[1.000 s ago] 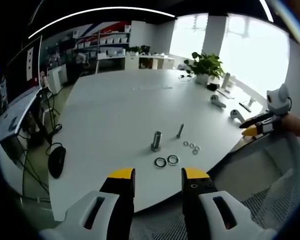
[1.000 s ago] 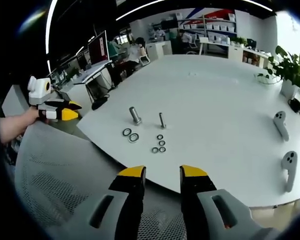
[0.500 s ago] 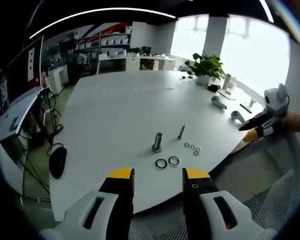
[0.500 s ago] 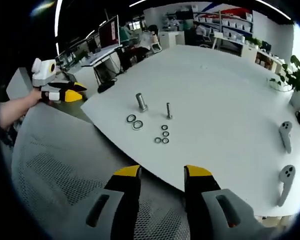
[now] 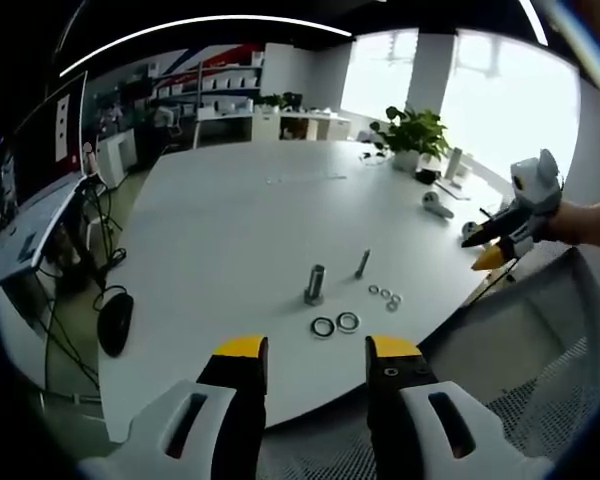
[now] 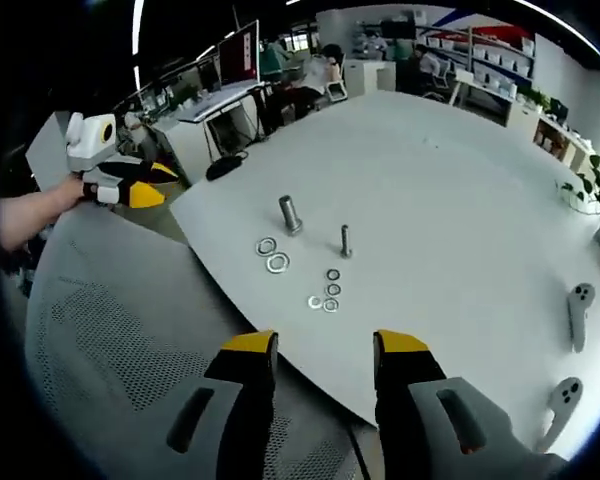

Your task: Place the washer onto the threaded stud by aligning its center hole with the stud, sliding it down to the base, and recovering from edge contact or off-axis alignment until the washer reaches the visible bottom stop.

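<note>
Both grippers are hovering off the table (image 5: 230,210) edge, fingers apart and holding nothing. Two large washers (image 6: 272,254) are lying beside the thick threaded stud (image 6: 290,214)

Two threaded studs stand on the white tabletop (image 6: 460,180): one thick stud (image 6: 290,214) and one thin stud (image 6: 346,241). Near them lie two large washers (image 6: 272,254) and three small washers (image 6: 328,291). Far right on the tabletop rest two white handheld controllers (image 6: 572,355), beside one potted plant (image 5: 412,132).
</note>
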`<state>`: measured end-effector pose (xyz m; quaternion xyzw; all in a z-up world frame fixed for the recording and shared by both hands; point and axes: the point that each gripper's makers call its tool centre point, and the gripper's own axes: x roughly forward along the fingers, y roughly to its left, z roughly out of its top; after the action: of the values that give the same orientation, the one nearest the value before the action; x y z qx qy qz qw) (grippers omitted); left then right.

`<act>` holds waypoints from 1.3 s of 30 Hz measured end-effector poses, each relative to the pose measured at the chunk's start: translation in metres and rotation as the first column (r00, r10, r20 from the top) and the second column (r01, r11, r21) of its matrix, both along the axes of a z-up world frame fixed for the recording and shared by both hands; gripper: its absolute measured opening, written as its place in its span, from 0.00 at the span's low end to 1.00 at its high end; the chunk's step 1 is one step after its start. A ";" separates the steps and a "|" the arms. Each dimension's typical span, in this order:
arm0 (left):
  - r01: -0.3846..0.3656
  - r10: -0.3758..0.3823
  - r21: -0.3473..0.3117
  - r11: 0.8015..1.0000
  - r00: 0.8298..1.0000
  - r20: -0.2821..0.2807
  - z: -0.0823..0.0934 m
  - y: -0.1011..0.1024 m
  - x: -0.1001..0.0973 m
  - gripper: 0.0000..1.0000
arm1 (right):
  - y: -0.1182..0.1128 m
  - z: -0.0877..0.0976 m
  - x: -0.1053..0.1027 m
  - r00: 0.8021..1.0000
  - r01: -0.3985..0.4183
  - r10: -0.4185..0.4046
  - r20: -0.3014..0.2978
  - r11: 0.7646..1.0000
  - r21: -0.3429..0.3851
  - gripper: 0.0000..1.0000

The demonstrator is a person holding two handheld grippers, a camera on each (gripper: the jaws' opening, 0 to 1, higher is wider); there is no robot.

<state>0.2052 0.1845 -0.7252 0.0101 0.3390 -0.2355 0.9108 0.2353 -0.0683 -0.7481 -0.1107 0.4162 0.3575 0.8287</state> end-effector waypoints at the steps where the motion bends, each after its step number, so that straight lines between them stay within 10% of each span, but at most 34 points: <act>1: 0.001 -0.001 0.001 1.000 1.000 0.000 0.000 0.000 0.000 0.37 | 0.002 0.000 0.004 1.000 -0.003 0.003 0.001 1.000 0.001 0.41; 39: 0.041 -0.041 0.014 0.999 0.999 -0.031 -0.006 -0.006 -0.007 0.37 | 0.070 -0.070 0.023 0.958 -0.283 0.270 -0.097 0.948 -0.148 0.40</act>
<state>0.1984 0.1782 -0.7314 0.0201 0.3544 -0.2517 0.9003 0.2579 0.0016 -0.8185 -0.2206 0.4549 0.4395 0.7425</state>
